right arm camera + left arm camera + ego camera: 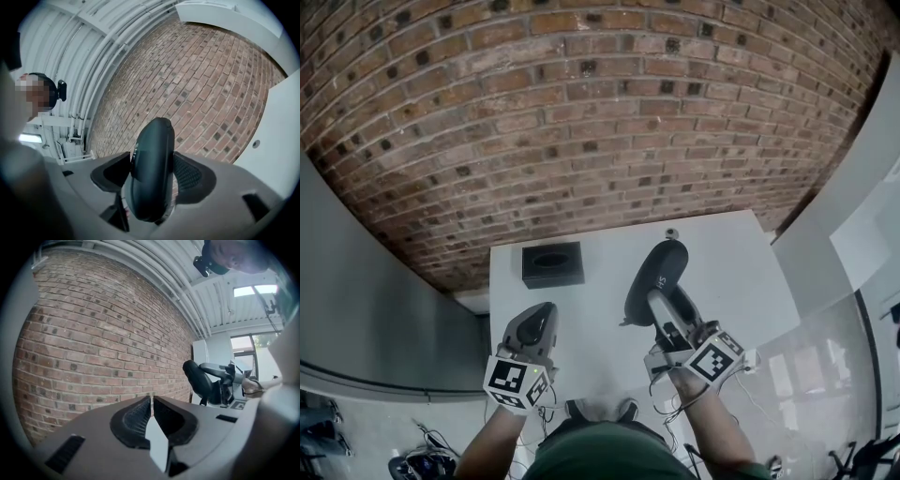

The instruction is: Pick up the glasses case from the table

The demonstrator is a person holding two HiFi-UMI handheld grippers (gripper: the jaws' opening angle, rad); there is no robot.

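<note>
The black oval glasses case [657, 278] is lifted clear of the white table [741, 272] and stands on edge between the jaws of my right gripper [667, 317]. In the right gripper view the glasses case [151, 168] fills the gap between both ribbed pads, so the right gripper [152, 180] is shut on it, tilted against the brick wall. My left gripper [533, 330] hovers over the table's near left part, its jaws nearly together with nothing between them. From the left gripper [151, 417] view, the held glasses case [198, 380] shows off to the right.
A black rectangular box [553, 263] lies on the table's far left. A small round fitting [671, 232] sits at the table's far edge. A red brick wall [581, 112] rises behind the table. Grey floor lies to both sides.
</note>
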